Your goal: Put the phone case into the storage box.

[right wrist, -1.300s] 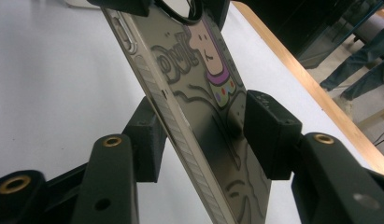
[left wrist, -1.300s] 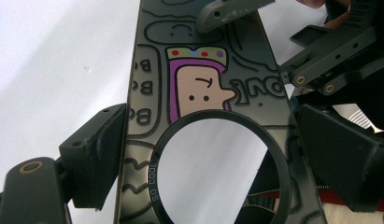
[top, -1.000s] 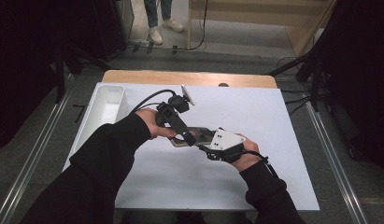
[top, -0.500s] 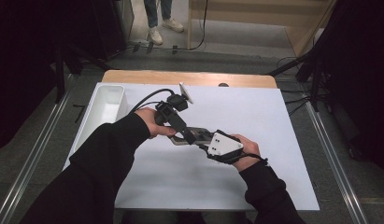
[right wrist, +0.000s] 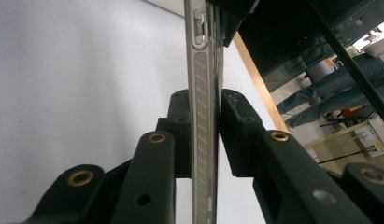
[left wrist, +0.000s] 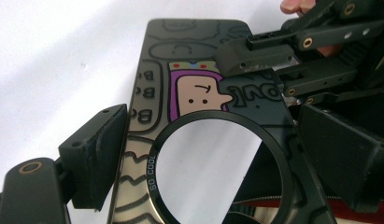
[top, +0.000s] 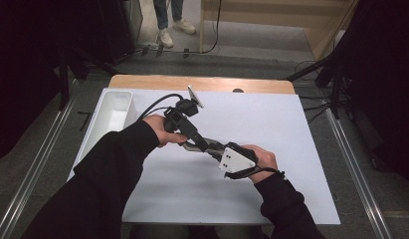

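Note:
A phone [left wrist: 203,70] in a dark case with a cartoon face and a black finger ring [left wrist: 154,177] is held above the white table between both grippers. My left gripper [left wrist: 217,158] spans the phone's width, a pad against each long side. My right gripper [right wrist: 204,130] has just been closing its jaws, and its pads now pinch the phone's thin edge [right wrist: 199,70]. In the left gripper view, the right gripper's fingers [left wrist: 255,53] clamp the phone's far end. From above, the left gripper [top: 202,143] and the right gripper [top: 215,151] meet at the phone [top: 192,146] mid-table.
A white tray [top: 112,114] stands at the table's left. A wooden strip [top: 202,83] runs along the white table's [top: 271,119] far edge, with a small dark object [top: 238,90] on it. A person's legs [top: 167,20] stand on the floor beyond.
The right hand has shifted slightly toward the near edge and its gripper has tilted a little. The left hand and the phone have stayed put.

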A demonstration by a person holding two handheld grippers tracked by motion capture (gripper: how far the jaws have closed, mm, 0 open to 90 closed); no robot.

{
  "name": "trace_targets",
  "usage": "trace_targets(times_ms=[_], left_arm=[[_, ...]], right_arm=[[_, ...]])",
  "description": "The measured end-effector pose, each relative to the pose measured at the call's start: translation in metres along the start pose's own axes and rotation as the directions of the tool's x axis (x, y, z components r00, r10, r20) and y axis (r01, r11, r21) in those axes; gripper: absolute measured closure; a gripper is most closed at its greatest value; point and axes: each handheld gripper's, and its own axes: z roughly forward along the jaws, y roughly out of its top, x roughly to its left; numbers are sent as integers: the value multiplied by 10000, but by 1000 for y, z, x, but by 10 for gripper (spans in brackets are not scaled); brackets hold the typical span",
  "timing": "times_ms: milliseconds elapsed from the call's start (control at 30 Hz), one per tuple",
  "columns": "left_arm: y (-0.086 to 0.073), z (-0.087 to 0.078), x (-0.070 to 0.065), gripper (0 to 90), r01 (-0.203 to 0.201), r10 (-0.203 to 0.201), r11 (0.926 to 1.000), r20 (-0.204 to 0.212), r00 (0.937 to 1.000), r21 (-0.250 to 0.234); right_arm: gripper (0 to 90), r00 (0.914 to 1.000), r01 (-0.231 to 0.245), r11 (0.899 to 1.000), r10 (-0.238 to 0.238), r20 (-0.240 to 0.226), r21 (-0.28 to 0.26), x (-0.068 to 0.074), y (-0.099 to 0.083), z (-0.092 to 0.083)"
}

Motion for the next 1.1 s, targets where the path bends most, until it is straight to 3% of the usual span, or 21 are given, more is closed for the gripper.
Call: trace_targets(times_ms=[133, 200, 367, 500, 767, 1000, 1100], left_arm=[[0, -3, 1, 108, -43, 44, 9995, 35, 10000, -304], [-1, -7, 1, 140, -143, 147, 9983, 69, 9999, -565], [-2, -13, 1, 139, -185, 191, 9950, 51, 9998, -977], [-4, -20, 1, 139, -359, 363, 9875, -7, 9993, -1537], [-9, -33, 1, 139, -751, 701, 9729, -307, 9971, -2186], [-17, -44, 1, 140, -1321, 1168, 9438, -682, 9908, -3030], [-21, -48, 0, 140, -1465, 1251, 9331, -855, 9885, -3286]], right_arm=[[774, 10000, 5, 10000, -5, 96, -62, -1, 0, -2], [776, 9997, -179, 9998, 178, -193, -62, -4, 0, -2], [776, 9983, -490, 9988, 488, -318, -48, -6, -3, -2], [776, 9973, -608, 9981, 608, -400, 0, -8, -4, -4], [776, 9929, -947, 9954, 957, -711, 172, -11, -7, -5], [776, 9863, -1353, 9905, 1369, -920, 230, -16, -10, -6], [776, 9793, -1719, 9847, 1739, -1036, 282, -19, -12, -6]])
